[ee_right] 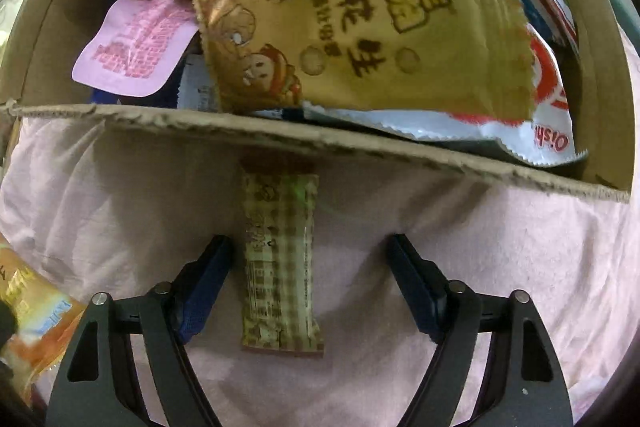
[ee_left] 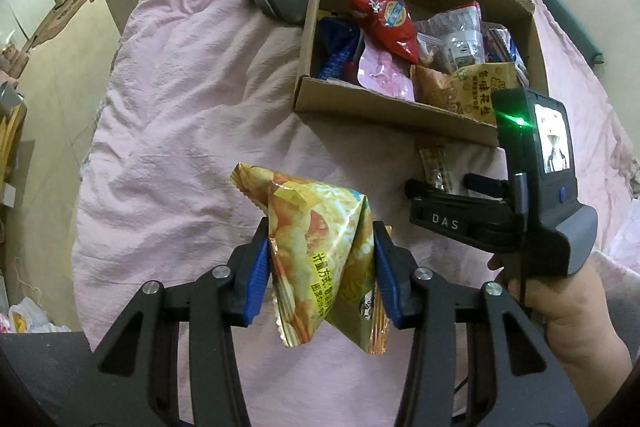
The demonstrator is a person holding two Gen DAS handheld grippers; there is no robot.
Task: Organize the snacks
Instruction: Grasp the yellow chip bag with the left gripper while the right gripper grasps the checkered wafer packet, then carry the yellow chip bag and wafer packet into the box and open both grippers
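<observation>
**Left wrist view: chip bag held, small bar waiting**

Ahead of both tongs: cardboard box (ee_left: 384, 109) full of snacks, on pink bedding (ee_left: 180, 99). Pinched between left gripper (ee_left: 320, 267) pads: yellow chip bag (ee_left: 316, 247), light, crinkly, crushable; best held at mid-body as now. Between right gripper (ee_right: 310, 283) jaws, standing wide and not touching: checked snack bar (ee_right: 280, 259), flat on bedding just before the box wall, slim, likely slippery; best taken across its narrow width. Only in left view: person's hand (ee_left: 560, 311). Only in right view: bar in full.

Glossy, crinkled foil wraps the yellow chip bag (ee_left: 320, 259); the corrugated cardboard box (ee_left: 384, 111) shows matt, rough-torn edges. Wrinkled pink cotton-like bedsheet (ee_left: 180, 107) lies soft and matt. The checked snack bar (ee_right: 280, 263) wears a slightly shiny plastic wrapper.
</observation>
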